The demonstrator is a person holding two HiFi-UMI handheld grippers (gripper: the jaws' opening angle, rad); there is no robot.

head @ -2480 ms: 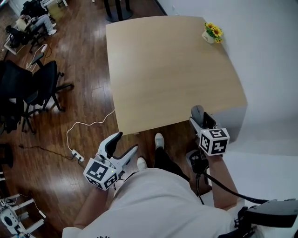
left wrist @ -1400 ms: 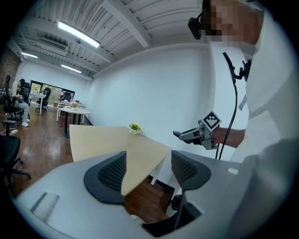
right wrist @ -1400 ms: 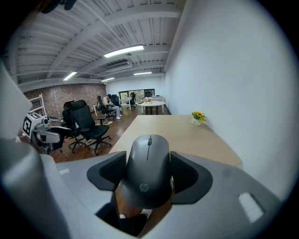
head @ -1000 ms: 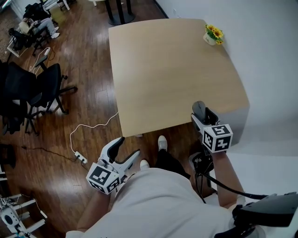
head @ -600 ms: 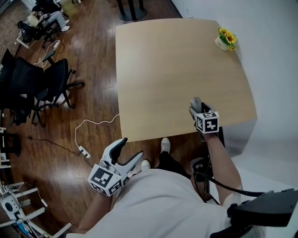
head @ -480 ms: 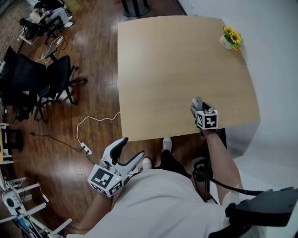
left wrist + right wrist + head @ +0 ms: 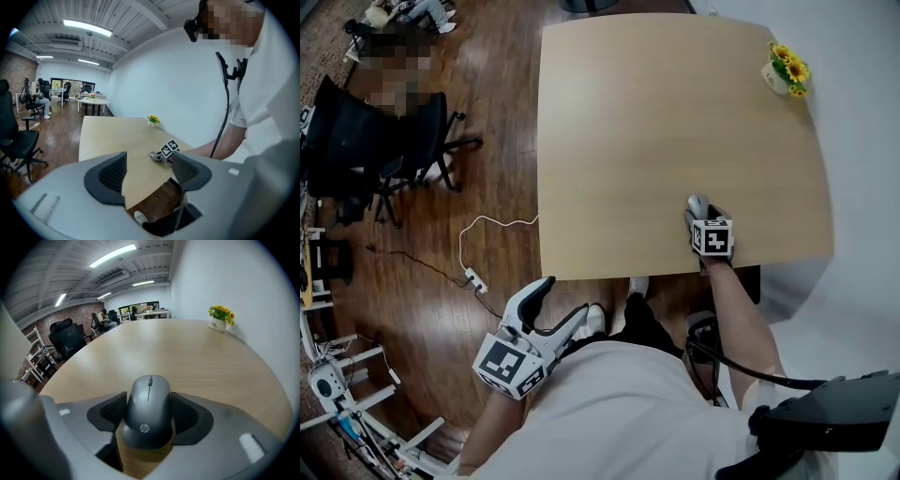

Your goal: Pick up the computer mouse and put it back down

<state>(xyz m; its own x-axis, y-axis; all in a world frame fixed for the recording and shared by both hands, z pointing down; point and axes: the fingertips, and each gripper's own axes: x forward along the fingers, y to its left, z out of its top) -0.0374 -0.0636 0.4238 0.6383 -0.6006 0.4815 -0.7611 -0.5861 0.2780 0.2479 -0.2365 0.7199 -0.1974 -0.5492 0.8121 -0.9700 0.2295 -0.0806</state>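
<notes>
At the table [image 7: 656, 112], right gripper [image 7: 699, 212] jaws clamp the HP mouse [image 7: 149, 413]; left gripper [image 7: 563, 296] gapes.

We've got the mouse [image 7: 697, 202] over the tabletop [image 7: 656, 112], near its front edge twd the right. It sits btwn the jaws of the right tongs [image 7: 699, 212], one jaw against each side. Flower pot [image 7: 785, 73] stands at the far right corner, well apart. Left tongs [image 7: 562, 297] hang off the tabletop, before its front-left corner, over the floor [image 7: 431, 309], jaws apart w/ nothing btwn. Office chairs [image 7: 394, 141] stand left of the tabletop. A power strip [image 7: 474, 277] lies on the floor near the left tongs.
</notes>
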